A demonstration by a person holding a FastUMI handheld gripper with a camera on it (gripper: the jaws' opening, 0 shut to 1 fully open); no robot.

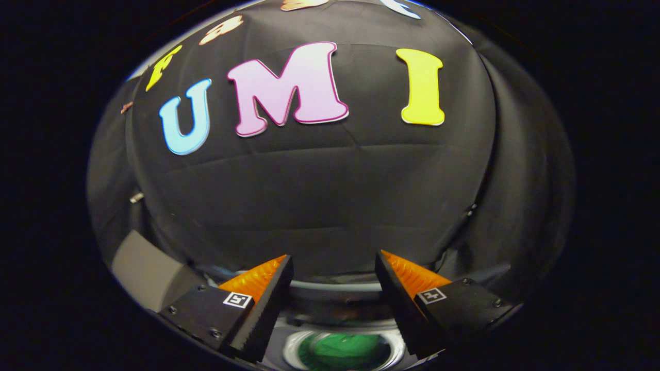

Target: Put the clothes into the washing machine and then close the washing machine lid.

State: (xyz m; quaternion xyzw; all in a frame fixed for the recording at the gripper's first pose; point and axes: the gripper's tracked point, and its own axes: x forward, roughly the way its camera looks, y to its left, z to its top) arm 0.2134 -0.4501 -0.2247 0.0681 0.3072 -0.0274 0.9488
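My gripper (334, 265) stands open with nothing between its fingers, pointed at the booth's black cloth wall. Below and between the fingers I look down on the washing machine (340, 330), a small pale appliance. Its round drum opening has a shiny rim, and a green piece of clothing (344, 352) lies inside it. Just beyond the fingertips runs a curved pale edge (335, 285) that looks like the raised lid of the machine, though only a strip of it shows. The fingers hide the sides of the machine.
A grey block (147, 270) sits to the left of the left finger, close to the machine. The black cloth wall stands right behind the machine and wraps round on both sides.
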